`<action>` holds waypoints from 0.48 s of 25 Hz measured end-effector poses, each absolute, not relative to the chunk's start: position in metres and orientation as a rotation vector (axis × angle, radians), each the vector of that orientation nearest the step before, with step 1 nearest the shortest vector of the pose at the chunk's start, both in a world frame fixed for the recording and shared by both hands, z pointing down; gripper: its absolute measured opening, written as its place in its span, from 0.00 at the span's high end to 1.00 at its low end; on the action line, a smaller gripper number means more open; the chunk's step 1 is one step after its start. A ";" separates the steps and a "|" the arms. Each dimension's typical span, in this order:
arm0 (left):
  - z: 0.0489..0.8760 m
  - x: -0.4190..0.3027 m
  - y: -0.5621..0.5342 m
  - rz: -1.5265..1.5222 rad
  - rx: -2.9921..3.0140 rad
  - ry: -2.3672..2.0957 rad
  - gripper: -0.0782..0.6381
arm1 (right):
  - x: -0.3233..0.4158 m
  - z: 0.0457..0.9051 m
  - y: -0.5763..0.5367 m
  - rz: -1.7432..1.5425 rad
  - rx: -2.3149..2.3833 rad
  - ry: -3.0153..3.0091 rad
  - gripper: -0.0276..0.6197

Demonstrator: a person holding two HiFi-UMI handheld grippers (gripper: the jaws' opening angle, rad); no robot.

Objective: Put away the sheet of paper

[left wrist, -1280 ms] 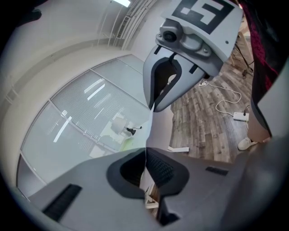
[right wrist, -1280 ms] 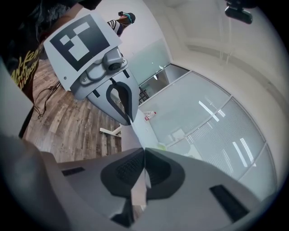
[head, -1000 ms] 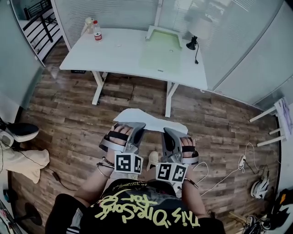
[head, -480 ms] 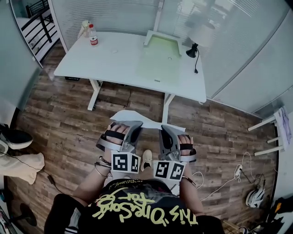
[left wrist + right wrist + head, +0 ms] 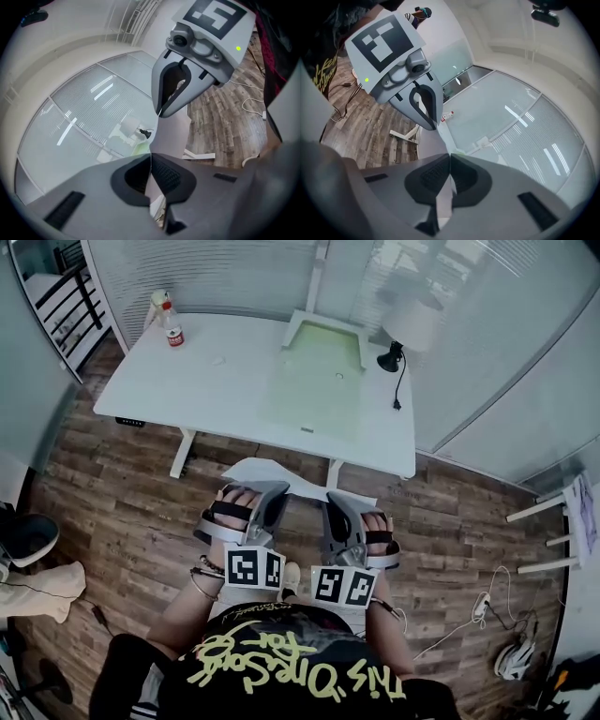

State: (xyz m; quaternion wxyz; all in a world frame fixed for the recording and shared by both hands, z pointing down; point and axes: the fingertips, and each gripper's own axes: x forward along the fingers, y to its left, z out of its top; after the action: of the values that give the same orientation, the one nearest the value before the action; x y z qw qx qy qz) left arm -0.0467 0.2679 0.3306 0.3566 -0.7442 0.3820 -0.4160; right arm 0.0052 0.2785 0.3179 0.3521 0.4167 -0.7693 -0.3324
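A white sheet of paper [image 5: 281,478] hangs between both grippers above the wooden floor, just in front of the white table [image 5: 216,381]. My left gripper [image 5: 274,495] is shut on the sheet's left part, and my right gripper [image 5: 332,504] is shut on its right part. In the left gripper view the jaws [image 5: 151,157] pinch the paper [image 5: 172,137], and the right gripper's tip [image 5: 161,111] clamps the same sheet further along. The right gripper view shows its jaws [image 5: 450,157] shut on the paper [image 5: 427,140], with the left gripper [image 5: 431,124] on the far end.
On the table lie a green mat [image 5: 319,371], a small black lamp [image 5: 388,356] and a red-labelled bottle [image 5: 173,332]. Glass walls stand behind and to the right. Cables [image 5: 478,606] and a helmet [image 5: 516,660] lie on the floor at right.
The table has come nearer and now sits right ahead of the grippers. Both grippers stay shut on the sheet, carried forward together.
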 end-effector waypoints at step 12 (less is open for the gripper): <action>0.323 -0.020 0.197 -1.094 -1.890 1.045 0.88 | 0.032 0.313 0.210 -0.904 1.030 -2.038 0.95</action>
State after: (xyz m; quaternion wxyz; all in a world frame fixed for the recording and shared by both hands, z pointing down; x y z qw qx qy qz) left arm -0.0197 0.1973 0.3232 0.3526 -0.7306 0.4039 -0.4228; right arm 0.0324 0.2101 0.3133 0.3362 0.3950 -0.7815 -0.3466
